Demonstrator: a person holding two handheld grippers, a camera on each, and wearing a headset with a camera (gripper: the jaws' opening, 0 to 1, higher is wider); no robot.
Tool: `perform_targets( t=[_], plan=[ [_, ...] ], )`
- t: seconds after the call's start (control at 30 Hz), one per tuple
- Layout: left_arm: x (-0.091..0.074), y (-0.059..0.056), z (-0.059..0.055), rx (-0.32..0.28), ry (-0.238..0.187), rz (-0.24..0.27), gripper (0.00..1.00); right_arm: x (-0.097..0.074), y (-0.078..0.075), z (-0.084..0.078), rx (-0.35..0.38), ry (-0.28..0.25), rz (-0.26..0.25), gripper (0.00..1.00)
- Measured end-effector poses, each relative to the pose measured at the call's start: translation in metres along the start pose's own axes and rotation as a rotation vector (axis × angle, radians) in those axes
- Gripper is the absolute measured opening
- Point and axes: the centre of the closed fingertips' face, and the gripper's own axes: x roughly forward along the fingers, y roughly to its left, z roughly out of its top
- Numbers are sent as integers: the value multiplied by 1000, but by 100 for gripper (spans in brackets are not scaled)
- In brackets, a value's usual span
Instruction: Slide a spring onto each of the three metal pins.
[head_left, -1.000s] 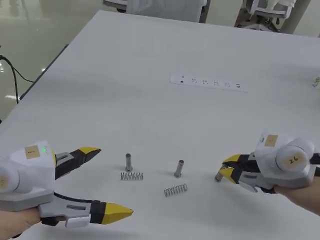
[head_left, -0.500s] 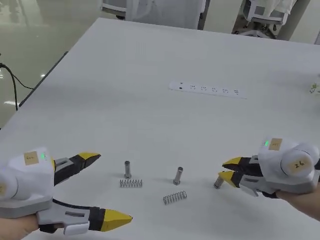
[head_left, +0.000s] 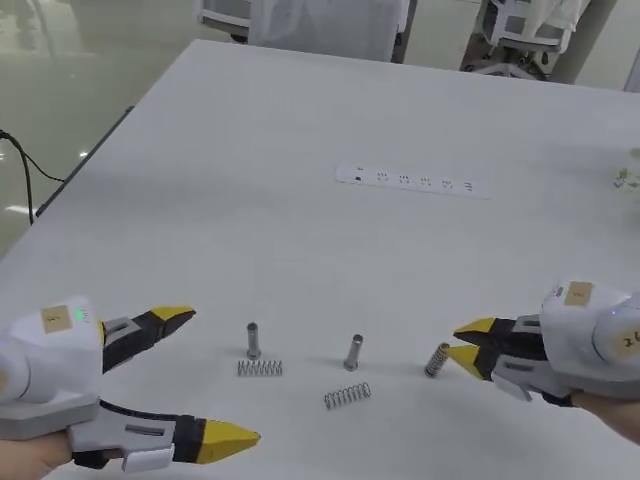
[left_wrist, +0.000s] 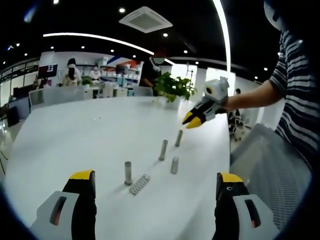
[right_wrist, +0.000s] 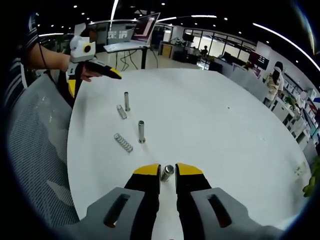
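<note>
Now the yellow-tipped right gripper is drawn slightly back from the spring-sleeved metal pin, with its jaws narrowly parted. The yellow-tipped left gripper is held with its jaws spread wide.

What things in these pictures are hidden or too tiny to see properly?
Right gripper view: the yellow tips of the right tongs hide the lower part of the spring-covered pin, so whether they squeeze it is unclear.
Head view: the left tongs are cut off at the back by the bottom edge.
Head view: the sockets on the power strip are too small to count.
</note>
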Motion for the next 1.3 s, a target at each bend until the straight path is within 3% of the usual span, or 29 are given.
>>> perform_targets(
  t=[0.7, 1.07, 1.3],
  plan=[
    [-4, 1, -5, -12, -5, 2, 98, -3, 28, -14, -24, 30, 51, 10],
    [-4, 1, -5, -11, -5, 3, 98, 5, 49, -5, -116, 47, 118, 9],
    [-4, -1, -7, -7, 4, 4, 98, 17, 63, 3, -226, 71, 180, 9]
  ],
)
